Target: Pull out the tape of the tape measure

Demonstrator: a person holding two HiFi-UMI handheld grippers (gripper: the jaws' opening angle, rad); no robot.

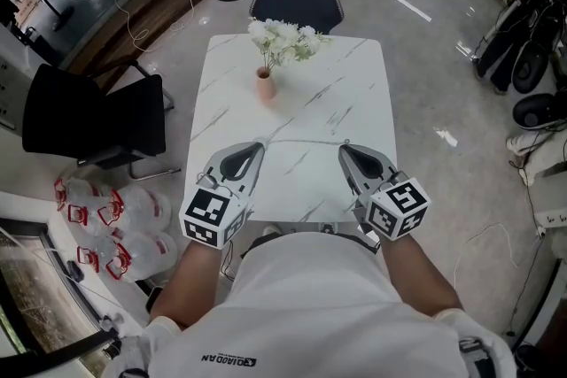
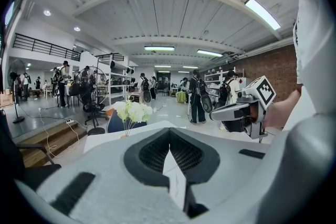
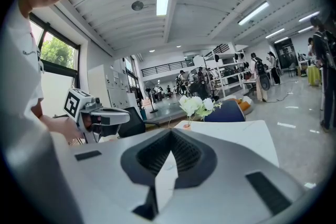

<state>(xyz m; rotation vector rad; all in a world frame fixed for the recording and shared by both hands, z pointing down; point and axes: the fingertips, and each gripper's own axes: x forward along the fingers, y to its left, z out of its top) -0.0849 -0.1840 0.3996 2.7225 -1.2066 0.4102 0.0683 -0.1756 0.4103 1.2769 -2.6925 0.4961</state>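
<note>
A thin pale tape stretches level between my two gripper tips, above the white marble table. My left gripper is shut on its left end, and a white strip shows pinched between its jaws. My right gripper is shut on the other end, with the strip held the same way. Both grippers hover over the table's near edge and point away from me. From each gripper view the other gripper is visible, the right gripper and the left gripper. I see no tape measure case.
A pink vase with white flowers stands on the table's far half. A dark chair sits behind the table, and a black office chair to its left. Bags lie on the floor at the left. People stand far off in the hall.
</note>
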